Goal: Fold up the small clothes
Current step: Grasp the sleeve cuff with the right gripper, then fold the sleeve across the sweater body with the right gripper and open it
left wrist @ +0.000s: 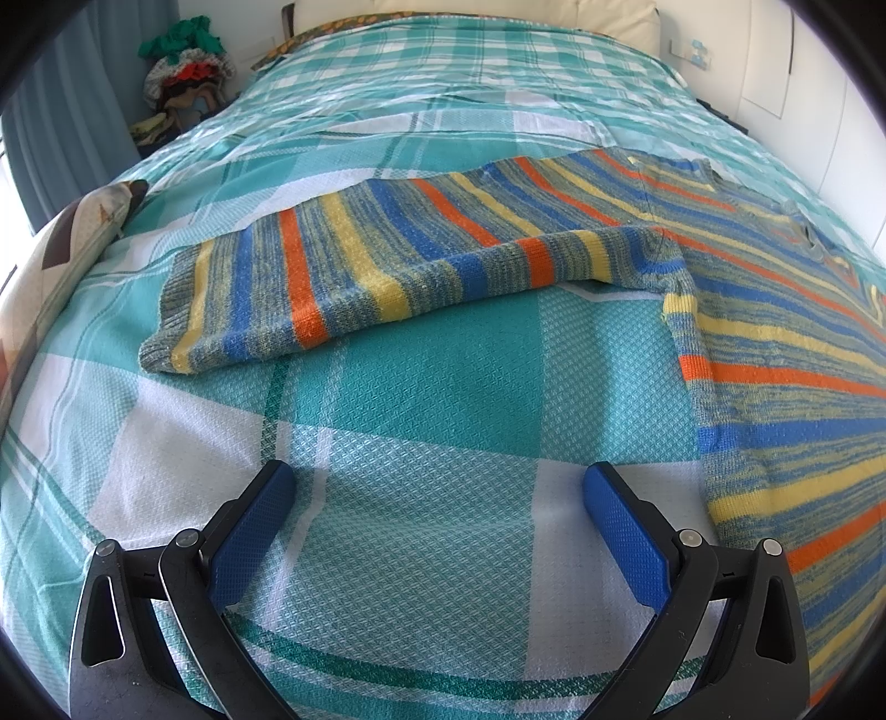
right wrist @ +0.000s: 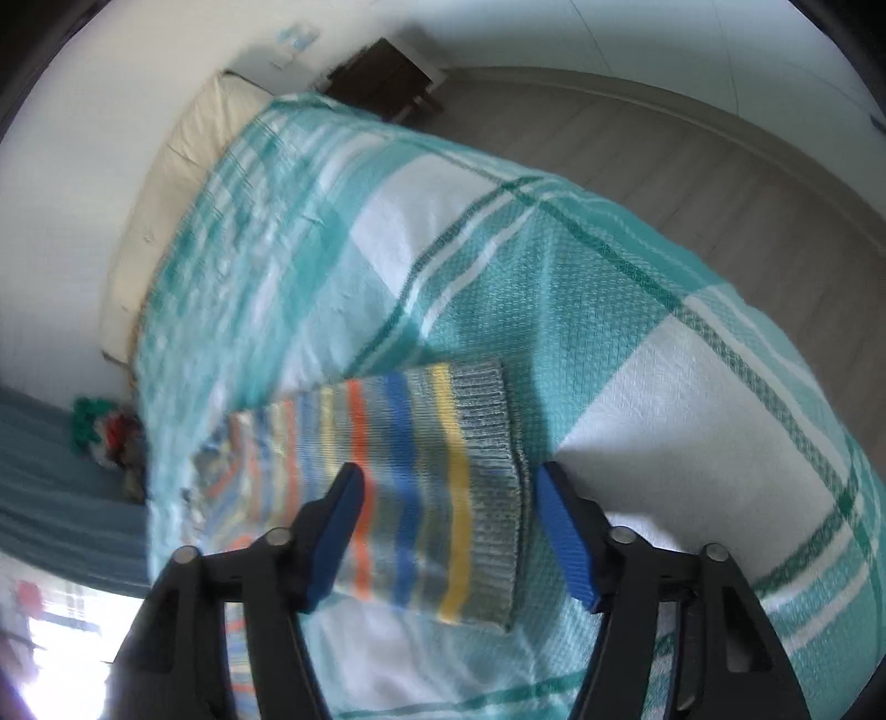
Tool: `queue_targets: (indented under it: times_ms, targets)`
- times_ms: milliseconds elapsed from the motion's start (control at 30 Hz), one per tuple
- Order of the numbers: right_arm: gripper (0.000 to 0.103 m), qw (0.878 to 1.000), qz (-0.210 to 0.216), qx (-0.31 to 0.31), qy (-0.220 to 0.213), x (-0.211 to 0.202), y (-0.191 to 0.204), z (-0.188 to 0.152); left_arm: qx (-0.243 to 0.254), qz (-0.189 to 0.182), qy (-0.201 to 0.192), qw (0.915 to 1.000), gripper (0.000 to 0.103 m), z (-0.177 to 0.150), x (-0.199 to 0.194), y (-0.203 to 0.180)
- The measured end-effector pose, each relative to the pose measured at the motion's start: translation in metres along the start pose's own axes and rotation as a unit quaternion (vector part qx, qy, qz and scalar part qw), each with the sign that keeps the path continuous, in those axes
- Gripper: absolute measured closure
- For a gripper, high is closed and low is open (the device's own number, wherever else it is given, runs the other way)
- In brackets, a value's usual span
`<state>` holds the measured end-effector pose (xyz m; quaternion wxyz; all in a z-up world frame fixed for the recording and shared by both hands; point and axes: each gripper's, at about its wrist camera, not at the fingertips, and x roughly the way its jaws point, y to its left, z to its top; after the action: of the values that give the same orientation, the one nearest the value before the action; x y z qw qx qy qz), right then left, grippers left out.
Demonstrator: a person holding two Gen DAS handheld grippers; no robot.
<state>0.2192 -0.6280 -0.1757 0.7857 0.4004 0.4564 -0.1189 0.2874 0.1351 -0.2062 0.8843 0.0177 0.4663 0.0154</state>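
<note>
A knitted sweater with blue, orange, yellow and grey stripes lies flat on the teal-and-white checked bedspread point(left wrist: 421, 387). Its body point(left wrist: 786, 354) fills the right of the left wrist view, and one sleeve point(left wrist: 360, 266) stretches out to the left. My left gripper point(left wrist: 437, 473) stands open over bare bedspread in front of that sleeve, with nothing between its fingers. In the blurred right wrist view the other sleeve point(right wrist: 421, 443) ends in a grey ribbed cuff point(right wrist: 490, 476). My right gripper point(right wrist: 449, 471) straddles the cuff end, jaws partly apart, with no pad seen pressing on it.
A patterned pillow point(left wrist: 61, 249) lies at the bed's left edge. A heap of clothes point(left wrist: 183, 72) sits beyond the far left corner. A cream headboard cushion point(left wrist: 637, 22) lines the far end. Past the bed's right edge are wooden floor point(right wrist: 720, 183) and a dark nightstand point(right wrist: 387, 77).
</note>
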Motion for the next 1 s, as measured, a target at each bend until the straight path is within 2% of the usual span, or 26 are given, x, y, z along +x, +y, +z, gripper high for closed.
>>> queue_targets:
  times_ms: [33, 67, 100, 133, 200, 300, 400, 433, 567, 667, 700, 733, 800, 867, 933, 1000]
  targets:
    - [0.065, 1.0, -0.012, 0.002, 0.0, 0.005, -0.001, 0.0, 0.0, 0.0, 0.0, 1.0, 0.0, 0.0, 0.0, 0.0]
    - [0.073, 1.0, -0.021, 0.001, 0.0, 0.009, -0.003, 0.001, 0.0, 0.0, 0.0, 1.0, 0.0, 0.0, 0.0, 0.0]
    - [0.09, 1.0, -0.029, 0.001, -0.001, 0.01, -0.004, 0.002, 0.0, -0.001, 0.0, 1.0, 0.0, 0.0, 0.0, 0.0]
    - [0.094, 1.0, -0.025, 0.006, -0.003, 0.007, -0.006, 0.004, 0.0, -0.001, 0.0, 1.0, 0.0, 0.0, 0.0, 0.0]
    - [0.096, 0.999, -0.031, -0.008, -0.027, -0.013, 0.001, 0.006, 0.0, -0.001, 0.0, 1.0, 0.0, 0.0, 0.0, 0.0]
    - [0.096, 0.993, -0.04, -0.09, -0.068, -0.052, 0.053, 0.001, 0.0, -0.001, -0.001, 1.0, 0.0, 0.0, 0.0, 0.001]
    - [0.096, 0.983, -0.003, -0.165, -0.083, -0.077, 0.13, -0.009, 0.001, 0.005, -0.01, 0.9999, 0.0, -0.002, -0.001, -0.001]
    - [0.096, 0.978, 0.021, -0.194, -0.079, -0.081, 0.167, -0.015, 0.002, 0.007, -0.012, 0.9999, 0.0, -0.004, -0.001, -0.002]
    - [0.096, 0.954, 0.089, -0.282, -0.04, -0.062, 0.284, -0.049, 0.0, 0.003, -0.012, 0.9999, 0.0, -0.004, -0.002, -0.001]
    - [0.095, 0.938, 0.15, -0.31, 0.026, -0.018, 0.351, -0.081, 0.001, 0.004, -0.014, 0.9999, 0.0, -0.004, -0.002, -0.001]
    - [0.089, 0.934, 0.166, -0.311, 0.058, 0.0, 0.363, -0.092, 0.001, 0.005, -0.015, 0.9999, 0.0, -0.004, -0.003, -0.002]
    - [0.071, 0.931, 0.173, -0.308, 0.09, 0.02, 0.375, -0.102, 0.002, 0.006, -0.015, 0.9999, 0.0, -0.004, -0.003, -0.002]
    - [0.052, 0.929, 0.17, -0.316, 0.089, 0.028, 0.374, -0.116, 0.002, 0.006, -0.015, 0.9999, 0.0, -0.005, -0.002, -0.002]
    - [0.052, 0.927, 0.166, -0.33, 0.07, 0.026, 0.365, -0.118, 0.001, 0.005, -0.017, 0.9999, 0.0, -0.005, -0.002, -0.002]
    - [0.052, 0.933, 0.148, -0.323, 0.056, 0.02, 0.344, -0.106, 0.0, 0.004, -0.018, 0.9998, 0.0, -0.006, -0.003, -0.003]
    - [0.053, 0.937, 0.136, -0.315, 0.069, 0.024, 0.323, -0.096, 0.0, 0.004, -0.019, 0.9998, 0.0, -0.006, -0.003, -0.003]
